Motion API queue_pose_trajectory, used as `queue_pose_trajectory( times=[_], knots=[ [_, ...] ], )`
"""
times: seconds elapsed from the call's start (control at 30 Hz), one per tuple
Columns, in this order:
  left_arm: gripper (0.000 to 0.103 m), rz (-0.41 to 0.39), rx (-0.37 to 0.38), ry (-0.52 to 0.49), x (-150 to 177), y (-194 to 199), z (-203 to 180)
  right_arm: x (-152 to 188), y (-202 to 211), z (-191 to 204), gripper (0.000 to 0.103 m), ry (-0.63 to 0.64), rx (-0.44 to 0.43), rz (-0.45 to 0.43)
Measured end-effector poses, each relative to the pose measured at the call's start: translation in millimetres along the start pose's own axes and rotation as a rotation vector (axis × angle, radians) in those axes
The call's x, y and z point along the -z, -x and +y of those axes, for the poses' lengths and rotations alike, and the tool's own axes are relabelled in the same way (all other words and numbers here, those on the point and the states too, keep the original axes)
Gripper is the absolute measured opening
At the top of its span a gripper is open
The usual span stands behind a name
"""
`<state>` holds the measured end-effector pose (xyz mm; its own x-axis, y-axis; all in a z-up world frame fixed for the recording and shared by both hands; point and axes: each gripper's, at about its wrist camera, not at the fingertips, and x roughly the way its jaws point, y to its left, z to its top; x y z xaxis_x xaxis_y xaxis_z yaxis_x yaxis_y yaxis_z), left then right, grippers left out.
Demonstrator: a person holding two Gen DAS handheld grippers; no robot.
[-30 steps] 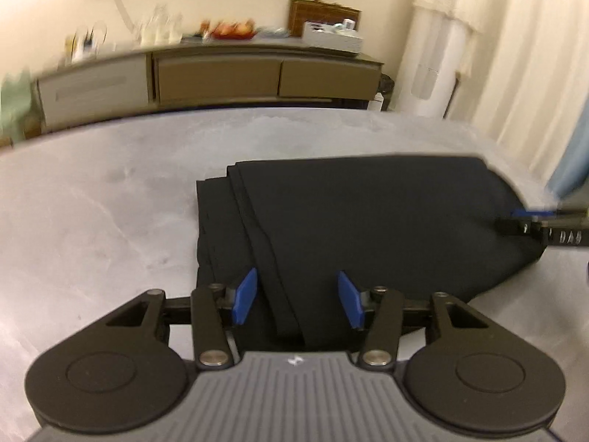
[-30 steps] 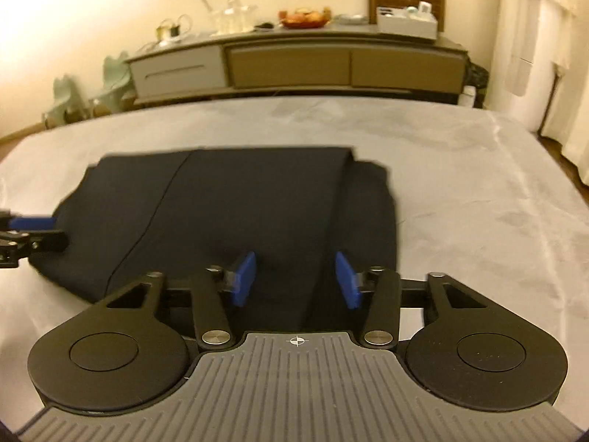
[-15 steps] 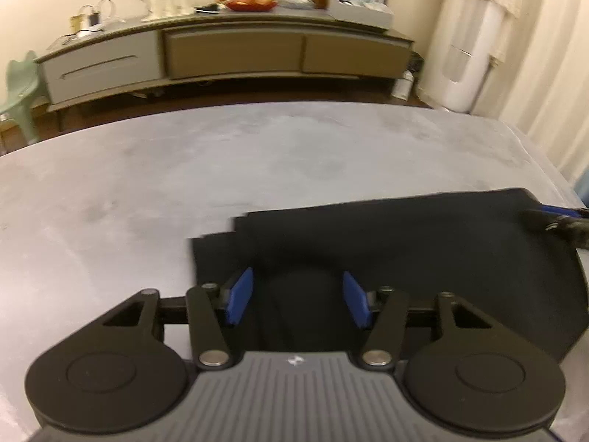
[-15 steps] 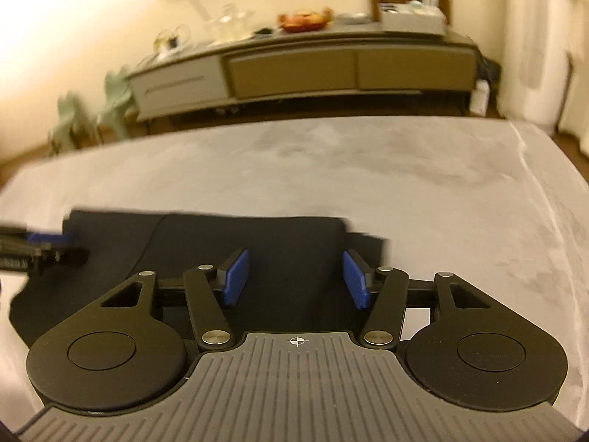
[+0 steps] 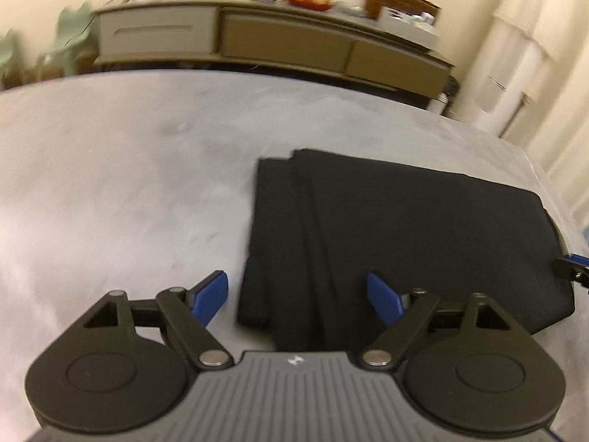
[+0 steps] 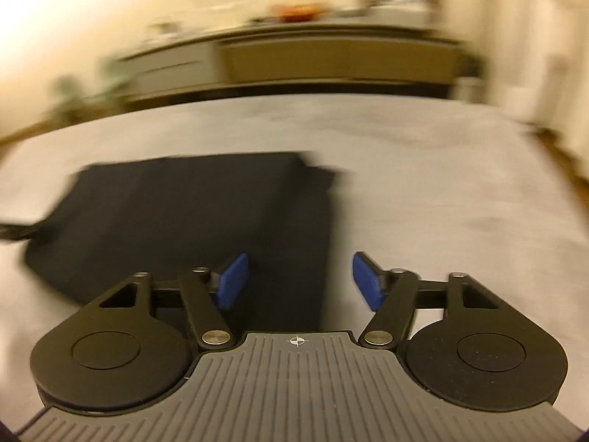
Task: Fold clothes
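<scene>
Your left gripper (image 5: 296, 296) has its jaws spread wide and holds nothing; its blue pads (image 5: 211, 296) straddle the near left corner of the folded black garment (image 5: 405, 228), one pad over bare surface just outside the cloth's left edge, the other above the fabric. Whether the pads touch anything, you cannot tell from this angle.

The garment lies flat on the grey table (image 5: 110, 184) in a roughly rectangular stack, with layered edges showing along its left side (two or three folds are visible there). At the garment's right edge, the tip of your other tool shows as a small dark and blue piece.

Your right gripper (image 6: 298, 281) is likewise spread apart and empty. In its blurred view, the garment (image 6: 184, 213) fills the left and centre, and the tool straddles the cloth's right edge: one pad (image 6: 232, 280) over fabric, the other over bare table (image 6: 441, 184).

Beyond the garment, past the table's far edge, a long low sideboard (image 5: 279, 40) stands against the wall, with a pale curtain (image 5: 533, 55) to its right.
</scene>
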<state>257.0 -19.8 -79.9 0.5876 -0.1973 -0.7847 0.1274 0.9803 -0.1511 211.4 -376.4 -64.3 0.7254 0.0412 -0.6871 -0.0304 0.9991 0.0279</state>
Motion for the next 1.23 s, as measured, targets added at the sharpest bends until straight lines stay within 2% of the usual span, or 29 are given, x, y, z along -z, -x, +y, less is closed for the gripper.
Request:
queue_pose_trajectory(
  times=[0.03,0.1,0.13,0.17,0.2,0.27,0.37,0.57,0.73,0.97,1.1,1.23],
  knots=[
    [0.085,-0.003,-0.039,-0.012,2.8,6.1,-1.1,0.7,9.2,-1.2,0.067,-0.001,0.033,-0.009],
    [0.083,-0.014,-0.106,-0.052,4.4,15.2,-4.6,4.3,32.1,2.7,0.072,0.015,0.016,-0.042],
    [0.083,-0.022,-0.121,-0.068,8.5,23.9,-9.9,6.9,43.8,5.9,0.079,0.022,0.002,-0.058],
    [0.083,-0.031,-0.113,-0.079,13.7,34.3,-16.5,10.8,55.7,10.8,0.086,0.027,-0.017,-0.077],
    [0.084,-0.039,-0.094,-0.087,19.4,44.9,-23.8,14.9,66.5,16.2,0.088,0.036,-0.023,-0.095],
    [0.092,-0.056,-0.061,-0.104,31.2,63.6,-39.7,23.7,83.6,29.4,0.093,0.058,-0.025,-0.126],
    [0.103,-0.084,-0.03,-0.133,49.8,82.6,-68.0,39.1,104.4,47.4,0.094,0.076,-0.031,-0.136],
    [0.103,-0.089,0.004,-0.162,74.3,93.1,-102.4,62.4,129.8,51.8,0.096,0.058,-0.037,-0.157],
    [0.103,-0.092,0.036,-0.187,93.8,99.5,-128.3,72.0,134.7,52.8,0.097,0.044,-0.037,-0.161],
    [0.103,-0.107,0.133,-0.123,118.6,110.1,-136.2,76.6,131.0,55.0,0.098,0.054,-0.028,-0.156],
    [0.103,-0.116,0.059,-0.154,126.1,113.5,-144.3,78.2,127.7,55.7,0.098,0.061,-0.02,-0.149],
    [0.103,-0.104,0.034,-0.174,130.2,114.6,-146.0,79.0,126.3,55.3,0.098,0.064,-0.016,-0.146]
  ],
)
